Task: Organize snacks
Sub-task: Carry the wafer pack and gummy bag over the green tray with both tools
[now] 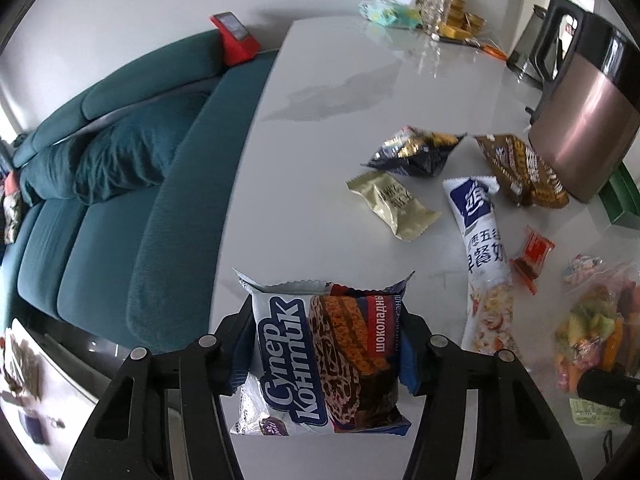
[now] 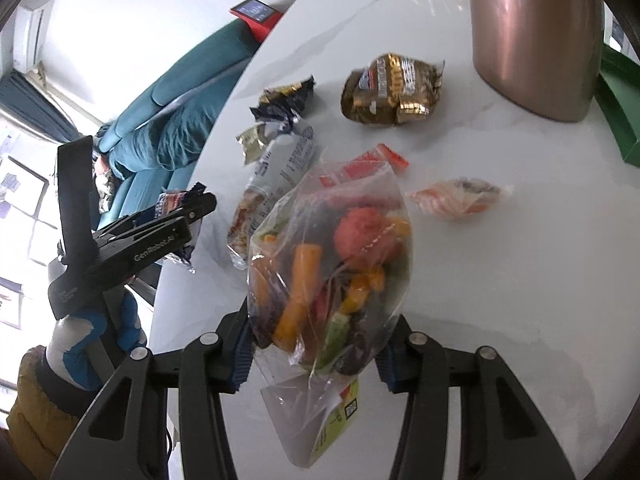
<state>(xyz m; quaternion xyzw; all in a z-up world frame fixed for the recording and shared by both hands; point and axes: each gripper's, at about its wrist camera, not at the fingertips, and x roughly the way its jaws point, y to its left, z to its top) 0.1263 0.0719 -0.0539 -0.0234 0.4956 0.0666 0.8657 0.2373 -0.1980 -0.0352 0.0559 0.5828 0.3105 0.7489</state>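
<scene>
My left gripper (image 1: 326,344) is shut on a blue and white chocolate sandwich-cookie packet (image 1: 320,364), held near the white table's (image 1: 320,128) left edge. My right gripper (image 2: 320,344) is shut on a clear bag of mixed dried fruit (image 2: 332,268), held above the table (image 2: 500,280). The left gripper with its packet also shows in the right wrist view (image 2: 176,216), to the left of the bag. Loose snacks lie ahead: a long white cereal-milk pouch (image 1: 486,264), a beige packet (image 1: 394,204), a dark blue packet (image 1: 416,152), a brown-gold packet (image 1: 520,170) and a small orange candy (image 1: 532,256).
A copper-coloured kettle (image 1: 580,120) stands at the right, with a green box (image 1: 622,200) beside it. Jars and packets (image 1: 436,12) crowd the table's far end. A teal sofa (image 1: 120,200) runs along the table's left edge. A small wrapped candy (image 2: 460,198) lies right of the bag.
</scene>
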